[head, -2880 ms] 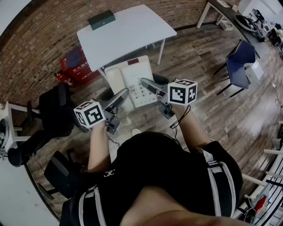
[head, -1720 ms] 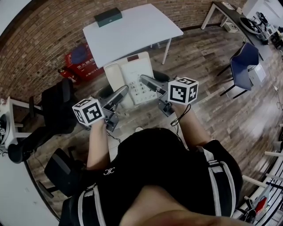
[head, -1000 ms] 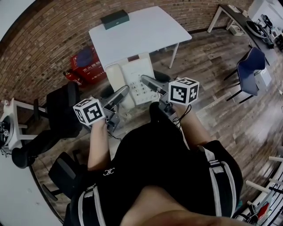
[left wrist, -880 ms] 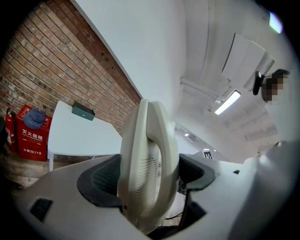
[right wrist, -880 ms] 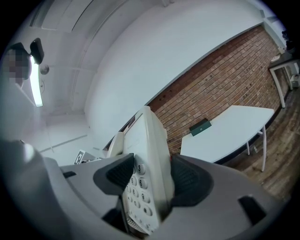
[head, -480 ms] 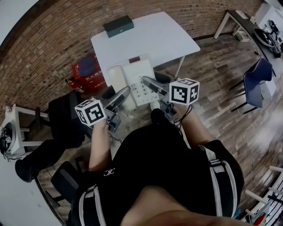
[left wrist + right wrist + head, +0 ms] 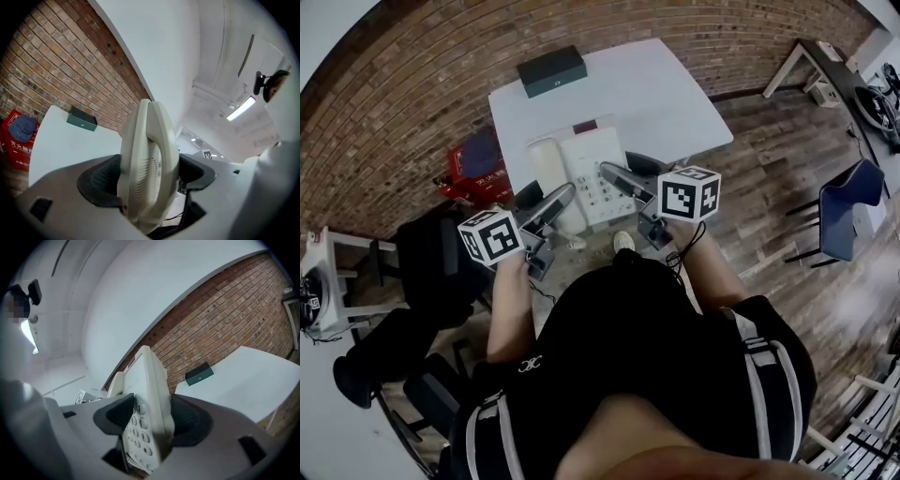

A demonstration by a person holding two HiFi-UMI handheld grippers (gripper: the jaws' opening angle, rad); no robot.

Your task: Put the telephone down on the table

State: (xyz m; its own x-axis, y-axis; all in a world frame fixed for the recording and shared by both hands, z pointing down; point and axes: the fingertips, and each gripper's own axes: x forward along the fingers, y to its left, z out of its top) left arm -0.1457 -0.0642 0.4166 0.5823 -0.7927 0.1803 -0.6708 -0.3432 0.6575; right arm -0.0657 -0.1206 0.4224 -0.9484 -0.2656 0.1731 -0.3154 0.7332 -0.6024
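Note:
A white desk telephone [image 7: 581, 173] with handset and keypad hangs in the air between both grippers, just in front of the white table [image 7: 675, 94]. My left gripper [image 7: 551, 201] is shut on its left, handset side [image 7: 147, 164]. My right gripper [image 7: 614, 176] is shut on its right, keypad edge [image 7: 147, 404]. In the head view the phone's far end overlaps the table's near edge. Whether it touches the table cannot be told.
A dark green box [image 7: 551, 70] lies at the table's far left corner, also seen as box [image 7: 81, 119] and box [image 7: 199, 373]. A red case [image 7: 478, 164] and black chairs [image 7: 431, 272] stand left of the table by the brick wall. A blue chair [image 7: 853, 206] stands at right.
I have walked toward the table with the phone held the same way in both grippers. The table has come nearer, and the phone now reaches over its near edge.

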